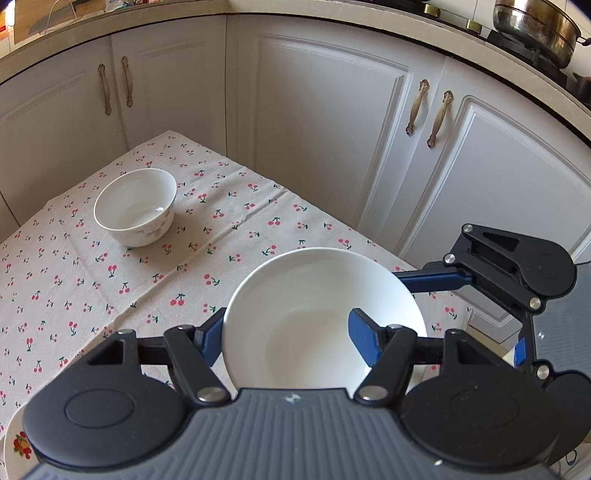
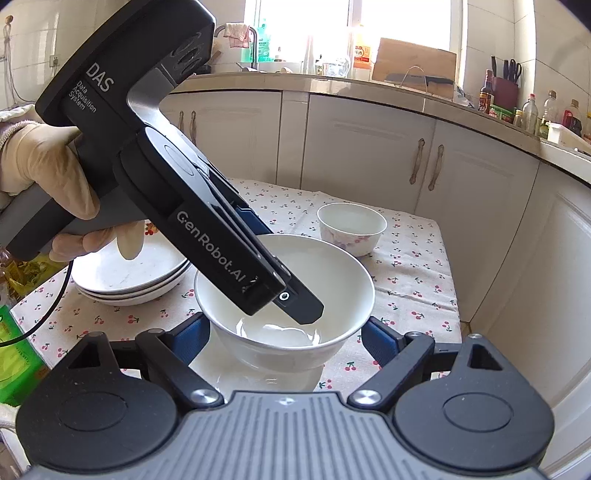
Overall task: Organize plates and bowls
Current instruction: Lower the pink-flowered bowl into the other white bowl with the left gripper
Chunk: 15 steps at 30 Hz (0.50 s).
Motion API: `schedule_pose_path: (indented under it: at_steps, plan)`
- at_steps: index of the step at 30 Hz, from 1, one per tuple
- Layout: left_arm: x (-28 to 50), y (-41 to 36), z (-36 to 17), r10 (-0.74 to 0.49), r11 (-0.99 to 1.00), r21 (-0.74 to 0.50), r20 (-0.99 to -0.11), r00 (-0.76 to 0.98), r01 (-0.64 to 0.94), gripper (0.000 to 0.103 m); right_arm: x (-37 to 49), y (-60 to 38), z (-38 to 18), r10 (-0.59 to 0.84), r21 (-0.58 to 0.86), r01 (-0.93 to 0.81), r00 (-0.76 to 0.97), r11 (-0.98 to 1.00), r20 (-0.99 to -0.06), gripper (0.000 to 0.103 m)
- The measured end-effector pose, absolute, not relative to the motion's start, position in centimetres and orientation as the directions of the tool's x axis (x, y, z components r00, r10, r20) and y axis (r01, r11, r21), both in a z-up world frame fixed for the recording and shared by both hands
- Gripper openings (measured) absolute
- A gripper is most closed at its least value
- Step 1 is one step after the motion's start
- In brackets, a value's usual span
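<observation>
Bright daylight, sharp fisheye frames

The window (image 2: pixel 347 22) at twelve o'clock is blown out; glare pools inside the white bowl (image 2: pixel 284 295); cabinet lines bow outward, corners darken.

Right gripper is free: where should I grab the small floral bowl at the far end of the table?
Grip the small floral bowl by its near rim, one finger inside and one outside, coming from above. It stands upright, empty and alone on the tablecloth.

The left gripper (image 1: pixel 286 338) clamps a white bowl's (image 1: pixel 321 317) wall — 1 finger inside, 1 outside — above the cherry-print desk (image 1: pixel 221 236); a second bowl (image 1: pixel 135 206) stands well apart.
</observation>
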<state>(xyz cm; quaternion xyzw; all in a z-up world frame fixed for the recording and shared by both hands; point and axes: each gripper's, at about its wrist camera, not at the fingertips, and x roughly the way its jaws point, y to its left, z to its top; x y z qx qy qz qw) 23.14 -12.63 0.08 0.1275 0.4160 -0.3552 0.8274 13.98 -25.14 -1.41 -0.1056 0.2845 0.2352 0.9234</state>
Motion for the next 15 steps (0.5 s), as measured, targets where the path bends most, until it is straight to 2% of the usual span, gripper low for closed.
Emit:
schedule_pose_path:
  at_steps: [15]
  plan:
    - [22.3, -11.7, -1.6, -0.475, 0.714, -0.095, -0.793, 0.381, 0.694, 0.068, 13.9, -24.2, -3.1, 0.394, -0.029, -0.524, 0.673, 0.851, -0.626, 0.092]
